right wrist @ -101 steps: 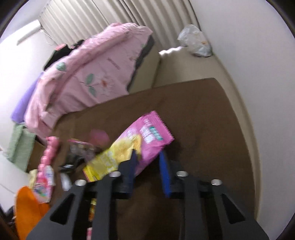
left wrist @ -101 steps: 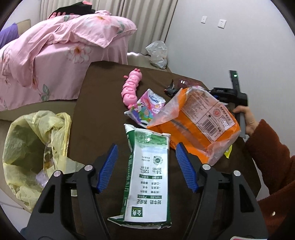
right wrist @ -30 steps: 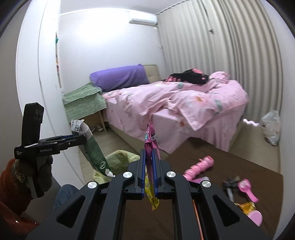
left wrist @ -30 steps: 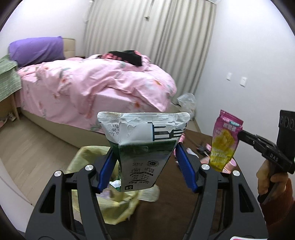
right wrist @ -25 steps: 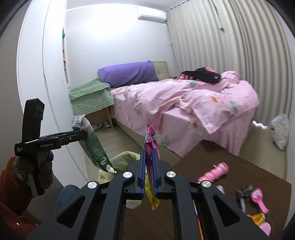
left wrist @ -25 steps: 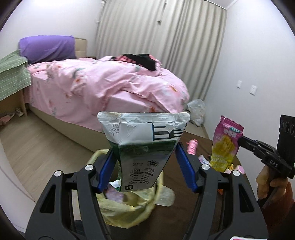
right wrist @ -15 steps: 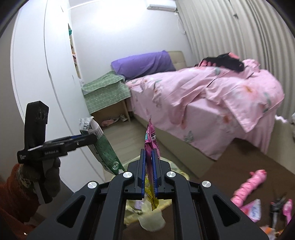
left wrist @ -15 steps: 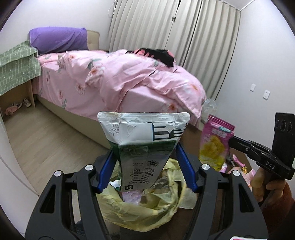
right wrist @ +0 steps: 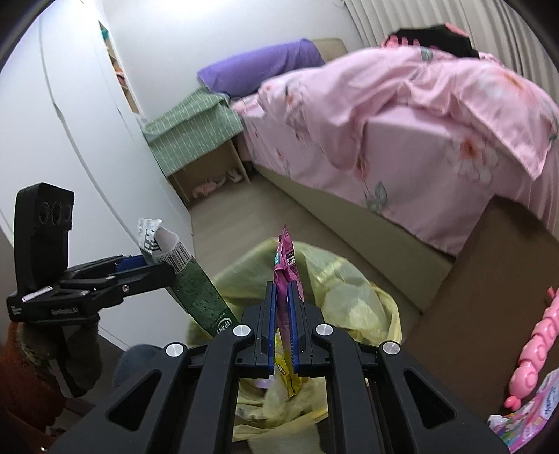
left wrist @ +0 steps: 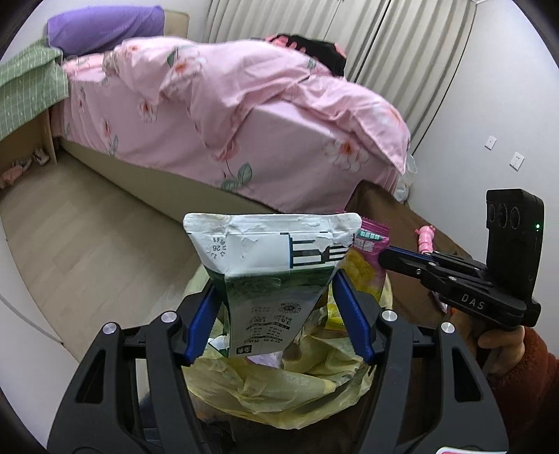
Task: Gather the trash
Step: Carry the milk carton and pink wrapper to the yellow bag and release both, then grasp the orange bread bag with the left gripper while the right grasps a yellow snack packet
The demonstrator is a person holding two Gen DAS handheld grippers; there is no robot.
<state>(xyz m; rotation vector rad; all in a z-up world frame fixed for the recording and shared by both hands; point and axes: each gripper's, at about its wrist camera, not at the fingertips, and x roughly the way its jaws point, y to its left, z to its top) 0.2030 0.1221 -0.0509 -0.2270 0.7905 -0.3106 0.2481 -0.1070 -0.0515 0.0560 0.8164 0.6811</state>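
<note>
- our left gripper (left wrist: 279, 314) has its blue pads clamped on a flattened green-and-white milk carton (left wrist: 276, 276), holding it upright by its sides with the torn white top uppermost.
- our right gripper (right wrist: 282, 321) has its jaws pressed together on a pink-and-yellow snack wrapper (right wrist: 287, 269); the pink end sticks up above the pads and the yellow end hangs below them.
- in the left wrist view we see the right gripper (left wrist: 384, 258) coming in from the right, with the wrapper (left wrist: 370, 241) just behind the carton's upper right corner.
- in the right wrist view the left gripper (right wrist: 153, 269) reaches in from the left, with the carton (right wrist: 195, 290) slanting down toward the bag.
- directly below both held items sits the yellow trash bag (left wrist: 279, 387), its mouth open and crumpled scraps inside.
- the bag stands at the edge of a brown table (right wrist: 489, 279), where a pink caterpillar toy (right wrist: 538, 349) and a colourful packet (right wrist: 524, 415) lie at the right.
- beyond lies a pale wooden floor (left wrist: 87, 237).
- farther back stands a bed with a pink floral duvet (left wrist: 244, 104) and a purple pillow (left wrist: 101, 28).
</note>
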